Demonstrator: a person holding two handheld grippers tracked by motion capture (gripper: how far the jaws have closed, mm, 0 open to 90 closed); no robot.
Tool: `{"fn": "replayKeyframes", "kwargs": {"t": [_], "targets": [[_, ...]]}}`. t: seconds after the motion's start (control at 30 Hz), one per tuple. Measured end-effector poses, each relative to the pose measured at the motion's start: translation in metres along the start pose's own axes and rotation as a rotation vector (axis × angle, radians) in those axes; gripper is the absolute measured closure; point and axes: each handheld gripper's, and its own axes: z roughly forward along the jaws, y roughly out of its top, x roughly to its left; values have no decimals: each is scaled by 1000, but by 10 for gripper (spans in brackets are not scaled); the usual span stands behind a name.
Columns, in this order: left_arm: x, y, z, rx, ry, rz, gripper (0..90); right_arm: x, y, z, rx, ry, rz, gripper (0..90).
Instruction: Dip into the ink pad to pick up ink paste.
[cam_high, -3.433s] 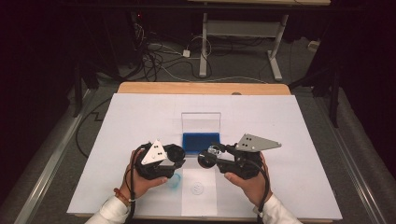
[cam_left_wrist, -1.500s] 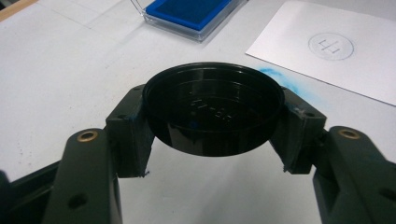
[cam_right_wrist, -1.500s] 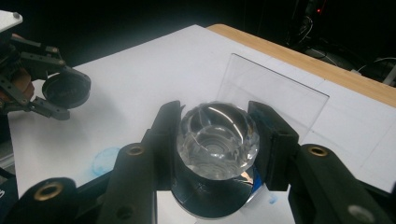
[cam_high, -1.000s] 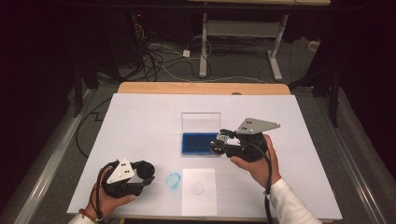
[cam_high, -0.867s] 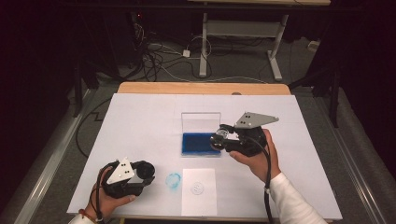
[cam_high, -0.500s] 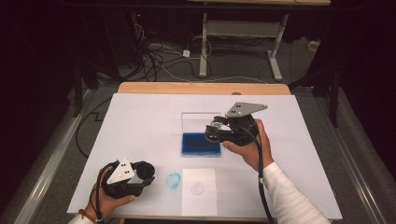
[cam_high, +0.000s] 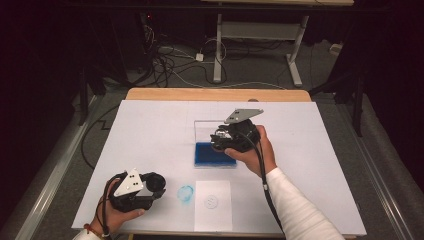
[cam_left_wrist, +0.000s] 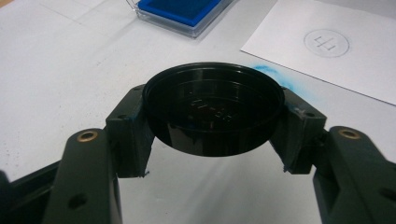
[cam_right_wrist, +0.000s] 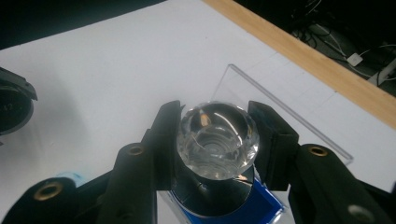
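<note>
2 hands: right hand (cam_high: 252, 150) raised over ink pad (cam_high: 215, 154).

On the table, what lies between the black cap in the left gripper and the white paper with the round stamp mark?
A blue ink smudge lies on the table between the black cap in the left gripper and the white paper, as the high view shows.

A wooden bench (cam_high: 215, 94) carries a large white sheet (cam_high: 150, 135) over most of its top. On the sheet lie an open clear case with a blue ink pad (cam_high: 212, 154), a smaller stamped paper (cam_high: 212, 205) and, just beside it, a blue smudge (cam_high: 185, 194).
</note>
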Motion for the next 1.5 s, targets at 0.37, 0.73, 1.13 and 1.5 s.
{"fn": "replayKeyframes", "kwargs": {"t": [0.37,0.73,1.13,1.5], "targets": [[0,0,1,3,-7,3,369,12,-11,49,56,16,-8,573],[0,0,3,13,-9,3,370,12,-20,71,85,28,24,573],[-1,0,4,20,-12,11,369,11,-23,82,92,20,21,572],[-2,1,5,30,-12,17,369,12,-26,85,104,11,23,573]]}}
